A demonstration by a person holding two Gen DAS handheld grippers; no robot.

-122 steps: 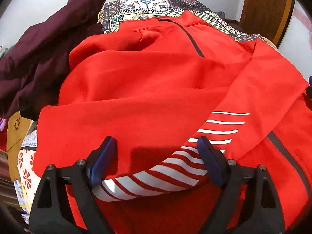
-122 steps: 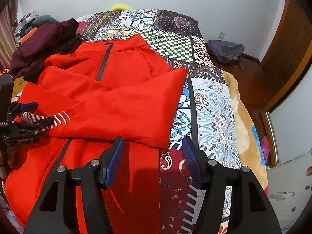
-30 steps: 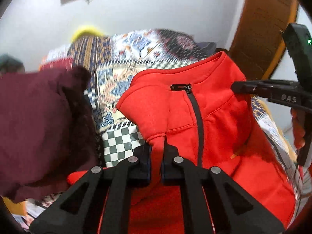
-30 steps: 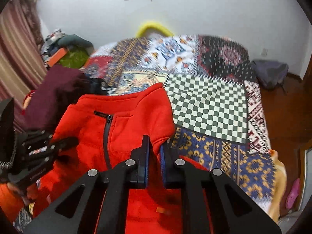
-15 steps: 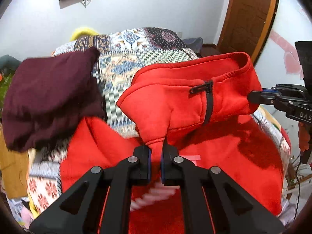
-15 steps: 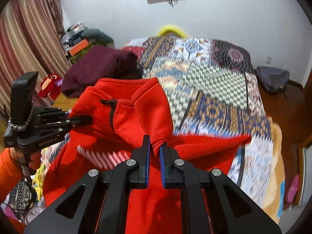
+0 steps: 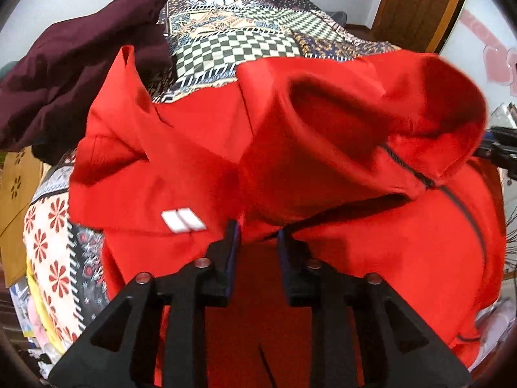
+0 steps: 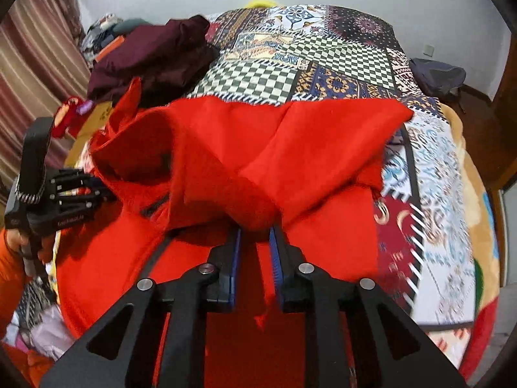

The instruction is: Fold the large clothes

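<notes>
Red fleece jacket point(image 7: 323, 148) lies on the patchwork bedspread point(image 8: 323, 61), its collar end doubled over toward the hem and hanging just ahead of both grippers. Each tool meets a shoulder: the left gripper point(image 7: 257, 236) and right gripper point(image 8: 255, 232) show jaws slightly apart with red cloth bunched at their tips, so whether they are pinching or letting go I cannot tell. The folded edge runs crosswise between the two tools, each equally near its own corner; laying the fold flat would seem to depend on lowering both together. A maroon garment point(image 8: 152, 55) sits near the far left. Motion blur smears the fleece, and the jacket's hem is cut off below the fingers.
</notes>
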